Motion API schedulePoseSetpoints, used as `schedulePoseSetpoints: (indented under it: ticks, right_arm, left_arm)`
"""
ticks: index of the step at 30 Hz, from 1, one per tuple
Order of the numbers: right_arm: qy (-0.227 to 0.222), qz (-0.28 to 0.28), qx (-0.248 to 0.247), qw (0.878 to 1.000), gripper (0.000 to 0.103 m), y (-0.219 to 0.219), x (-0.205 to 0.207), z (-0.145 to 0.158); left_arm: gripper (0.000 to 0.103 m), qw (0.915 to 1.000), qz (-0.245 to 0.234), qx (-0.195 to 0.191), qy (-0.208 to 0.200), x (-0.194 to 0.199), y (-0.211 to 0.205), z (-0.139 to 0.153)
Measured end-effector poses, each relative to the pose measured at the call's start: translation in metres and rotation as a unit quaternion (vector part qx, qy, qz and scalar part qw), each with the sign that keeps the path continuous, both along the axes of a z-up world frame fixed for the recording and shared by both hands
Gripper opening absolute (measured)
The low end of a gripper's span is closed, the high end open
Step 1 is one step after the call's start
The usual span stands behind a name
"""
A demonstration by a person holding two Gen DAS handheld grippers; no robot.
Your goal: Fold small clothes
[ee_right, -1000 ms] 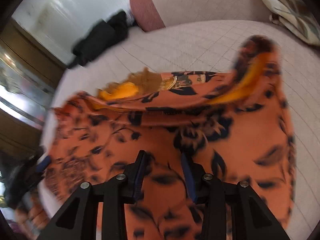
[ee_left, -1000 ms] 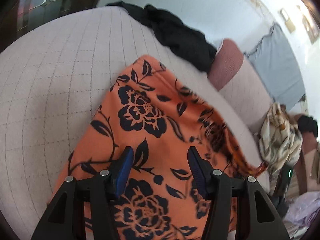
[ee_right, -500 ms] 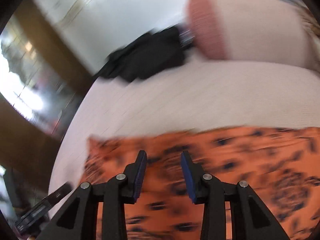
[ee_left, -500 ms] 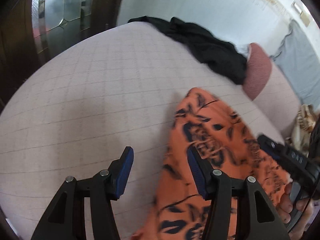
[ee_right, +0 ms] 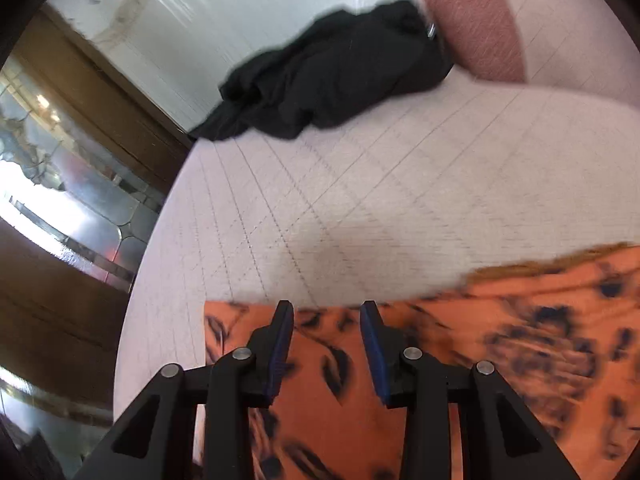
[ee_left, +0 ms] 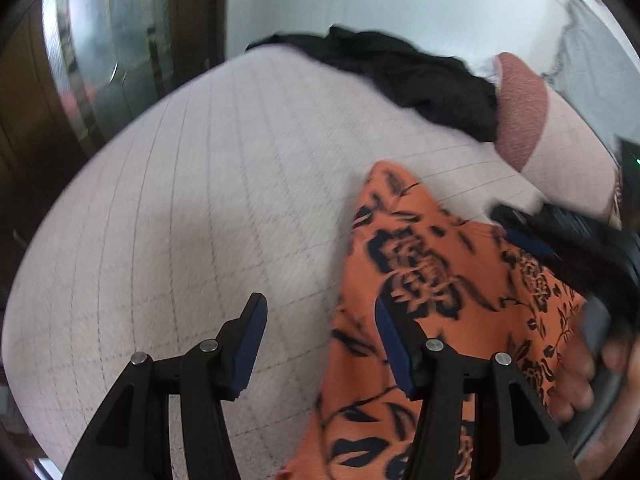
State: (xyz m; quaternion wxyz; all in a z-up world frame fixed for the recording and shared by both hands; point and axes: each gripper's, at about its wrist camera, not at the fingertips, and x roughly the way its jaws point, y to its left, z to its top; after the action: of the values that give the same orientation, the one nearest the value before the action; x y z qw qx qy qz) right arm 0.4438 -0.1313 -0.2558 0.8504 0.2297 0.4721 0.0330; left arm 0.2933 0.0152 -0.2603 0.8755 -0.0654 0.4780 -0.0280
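Left gripper (ee_left: 318, 334): jaws spread wide, released, nothing between them; black frame, blue pads, silver screw heads. Its left finger hangs over bare quilted bed cover (ee_left: 208, 208); its right finger overlaps the left edge of the orange floral garment (ee_left: 436, 280), though contact cannot be told. Right gripper (ee_right: 326, 346): jaws parted to a moderate gap, released, nothing gripped; both fingertips sit at the far hem of the orange floral garment (ee_right: 500, 344), which fills the space beneath and between them. Orange floral garment: thin, limp woven cloth, orange ground with black flower-and-leaf print, lying flat on the bed cover; in the left wrist view it occupies the lower right of the frame, tapering to a rounded corner near centre right; in the right wrist view it runs as a band across the bottom of the frame, its straight upper edge blurred. The right gripper (ee_left: 560, 240) shows at the right edge of the left wrist view, above the cloth, with the person's fingers (ee_left: 576, 380) below it. Bed cover: pale pinkish-white fabric, stitched in a fine grid of lines. Black garment (ee_right: 336, 76): crumpled heap at the top of both views, well apart from the orange cloth. Pillow (ee_right: 472, 16): dusty-red end panel, pale body, touching the black heap. Dark wood door with glass panel (ee_left: 100, 60): upper left.
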Motion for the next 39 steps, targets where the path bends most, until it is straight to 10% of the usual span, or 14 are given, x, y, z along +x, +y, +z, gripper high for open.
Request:
schedulePoseSetpoints:
  ticks: [8, 14, 17, 22, 29, 39]
  right_arm:
    - [-0.03, -0.105, -0.068, 0.992, 0.038, -0.108, -0.151, 0.041]
    - [0.055, -0.203, -0.074, 0.975, 0.035, -0.181, -0.244, 0.005]
    - [0.041, -0.193, -0.055, 0.979, 0.035, -0.194, -0.246, 0.019]
    - [-0.015, -0.188, -0.08, 0.979, 0.035, -0.214, -0.212, 0.048]
    - [0.052, -0.251, 0.028, 0.966, 0.029, -0.288, -0.14, -0.015]
    - [0.006, -0.226, 0.056, 0.972, 0.033, -0.255, -0.196, 0.023]
  left_arm:
    - [0.075, 0.9934, -0.106, 0.025, -0.037, -0.022, -0.076, 0.008]
    - [0.082, 0.9909, -0.106, 0.077, 0.031, -0.018, -0.107, -0.029]
    - [0.083, 0.9872, -0.108, 0.116, 0.013, -0.021, -0.118, -0.027]
    - [0.083, 0.9922, -0.099, 0.076, -0.003, -0.016, -0.113, -0.019]
    - [0.1, 0.9913, -0.081, 0.101, 0.022, 0.007, -0.117, -0.035]
    - [0.102, 0.9917, -0.084, 0.096, -0.017, -0.015, -0.119, -0.015]
